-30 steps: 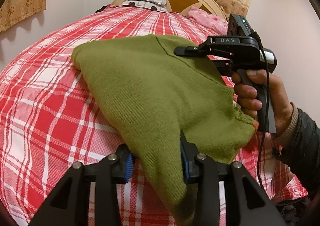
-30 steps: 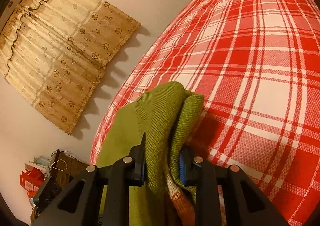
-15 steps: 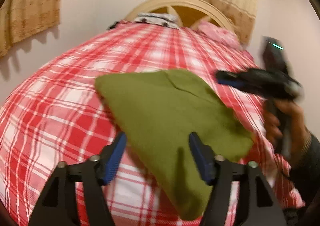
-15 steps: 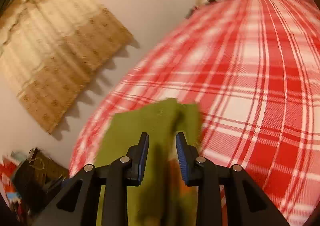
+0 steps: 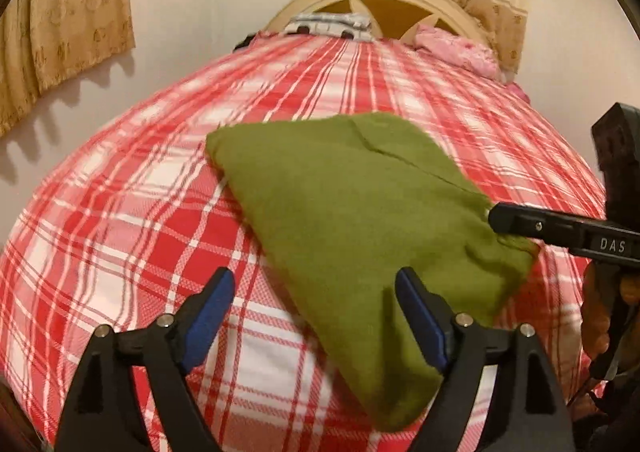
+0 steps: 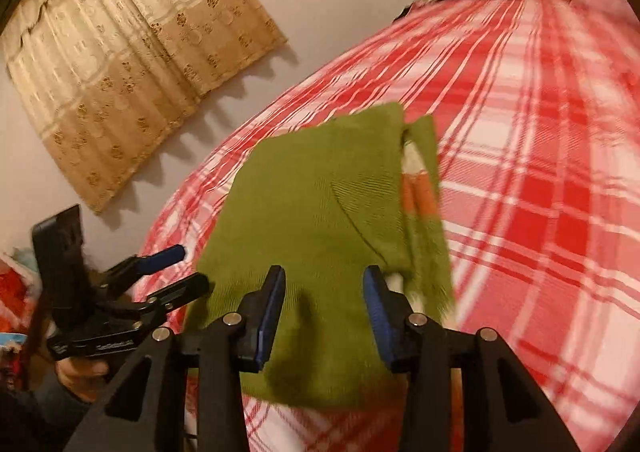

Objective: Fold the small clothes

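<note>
A folded olive-green knit garment lies flat on the red and white plaid bedspread. In the right wrist view the garment shows an orange and white stripe at its right edge. My left gripper is open and empty, jaws wide, just short of the garment's near corner; it also shows in the right wrist view. My right gripper is open and empty above the garment's near edge. It shows in the left wrist view at the garment's right corner.
A cream arched headboard with a folded patterned cloth and a pink pillow stands at the bed's far end. Beige curtains hang on the wall. Clutter sits beside the bed on the left.
Both grippers have opened and let go of the green garment, which now lies flat on the bed. Both have drawn back from it toward the bed's near edge.
</note>
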`<state>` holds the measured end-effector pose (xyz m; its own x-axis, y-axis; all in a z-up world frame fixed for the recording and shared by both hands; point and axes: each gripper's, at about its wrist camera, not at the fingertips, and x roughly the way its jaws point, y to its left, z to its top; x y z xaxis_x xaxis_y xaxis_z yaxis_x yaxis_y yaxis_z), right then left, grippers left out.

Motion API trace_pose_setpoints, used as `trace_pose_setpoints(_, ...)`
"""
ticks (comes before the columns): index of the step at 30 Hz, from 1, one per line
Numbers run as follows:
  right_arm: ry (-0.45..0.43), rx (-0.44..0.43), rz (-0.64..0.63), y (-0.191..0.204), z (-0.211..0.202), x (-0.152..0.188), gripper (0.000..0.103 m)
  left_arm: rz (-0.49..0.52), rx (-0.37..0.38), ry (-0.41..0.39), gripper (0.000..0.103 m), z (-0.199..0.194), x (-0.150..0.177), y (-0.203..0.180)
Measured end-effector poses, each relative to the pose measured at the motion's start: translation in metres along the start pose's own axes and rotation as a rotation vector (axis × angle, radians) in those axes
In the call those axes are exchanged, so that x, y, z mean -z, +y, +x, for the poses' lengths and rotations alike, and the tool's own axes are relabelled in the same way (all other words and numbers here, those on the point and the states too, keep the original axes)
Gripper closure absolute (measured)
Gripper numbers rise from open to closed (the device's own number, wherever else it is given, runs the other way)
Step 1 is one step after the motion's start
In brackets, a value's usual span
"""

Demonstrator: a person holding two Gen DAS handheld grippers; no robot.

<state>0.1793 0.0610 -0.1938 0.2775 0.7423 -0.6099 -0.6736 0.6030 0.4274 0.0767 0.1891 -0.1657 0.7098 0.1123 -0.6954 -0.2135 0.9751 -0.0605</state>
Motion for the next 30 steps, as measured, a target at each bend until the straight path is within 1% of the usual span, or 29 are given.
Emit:
trace_pose_setpoints(1,-0.028,0.037,-0.017,0.006,-0.01,0.003,0.057,0.007,0.002,-0.016,0.011,-0.006,0.001,-0.002)
trace_pose_setpoints(2,-0.058,0.065,-0.034,0.013,-0.02,0.008,0.046,0.008,0.008,-0.032,0.007,-0.012,0.002,-0.003)
trace_pose_setpoints(4,-0.133,0.118,-0.06,0.025,-0.042,0.014,0.033,0.015,0.015,-0.058,0.007,-0.02,0.002,-0.006)
trace_pose_setpoints(6,-0.195,0.167,-0.098,0.038,-0.059,0.02,0.033,0.022,0.023,-0.071,0.007,-0.026,0.001,-0.008)
trace_pose_setpoints(9,-0.216,0.211,-0.127,0.056,-0.071,0.019,0.033,0.007,0.048,-0.1,0.007,-0.036,-0.006,-0.009)
trace_pose_setpoints(15,-0.259,0.219,-0.139,0.069,-0.098,0.025,0.033,0.022,0.064,-0.145,0.007,-0.052,-0.011,-0.015)
trace_pose_setpoints(17,-0.264,0.219,-0.142,0.073,-0.102,0.025,0.033,0.021,0.065,-0.162,0.007,-0.058,-0.013,-0.016)
trace_pose_setpoints(25,-0.268,0.211,-0.134,0.073,-0.102,0.027,0.033,0.019,0.062,-0.18,0.007,-0.063,-0.013,-0.017)
trace_pose_setpoints(30,-0.265,0.206,-0.124,0.071,-0.101,0.03,0.033,0.022,0.063,-0.173,0.007,-0.062,-0.012,-0.019)
